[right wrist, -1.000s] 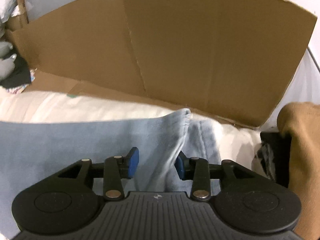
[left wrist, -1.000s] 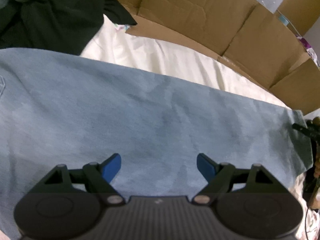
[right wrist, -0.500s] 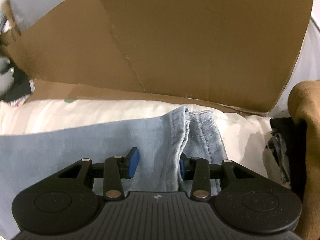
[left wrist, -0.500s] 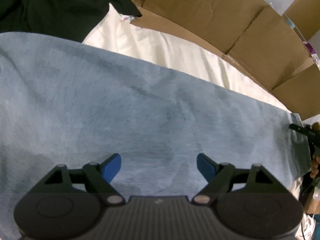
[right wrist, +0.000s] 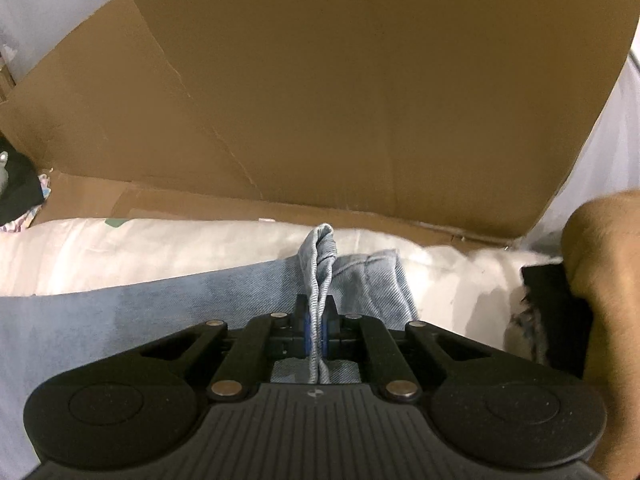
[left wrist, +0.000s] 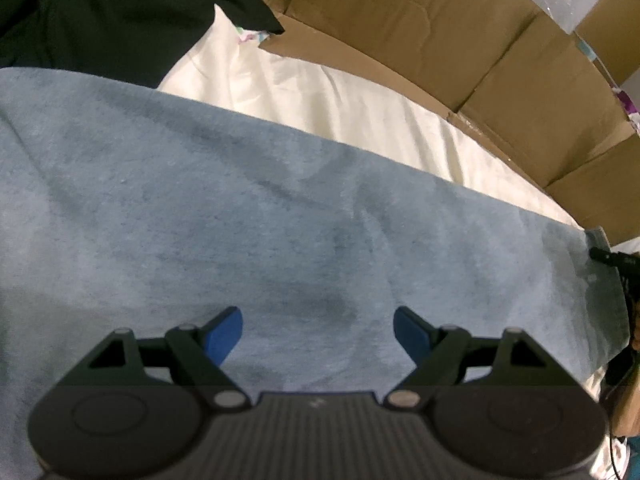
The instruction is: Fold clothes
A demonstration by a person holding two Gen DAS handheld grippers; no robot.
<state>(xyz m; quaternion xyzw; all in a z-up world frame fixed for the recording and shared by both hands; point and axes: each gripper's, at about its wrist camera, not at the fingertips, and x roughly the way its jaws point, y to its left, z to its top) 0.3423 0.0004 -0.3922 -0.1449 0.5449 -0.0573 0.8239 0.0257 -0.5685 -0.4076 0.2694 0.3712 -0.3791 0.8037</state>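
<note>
Across the cream bedding (left wrist: 360, 120), the blue denim garment (left wrist: 240, 220) lies spread flat. Your right gripper (right wrist: 316, 332) has just been closing and now pinches the garment's raised hem. Your left gripper (left wrist: 318, 330) hangs wide open above the garment, holding nothing.

- Light blue denim garment (left wrist: 280, 240) spread flat, filling the lower and middle frame.
- Its hemmed edge (right wrist: 320, 268) stands bunched upright at lower centre.
</note>
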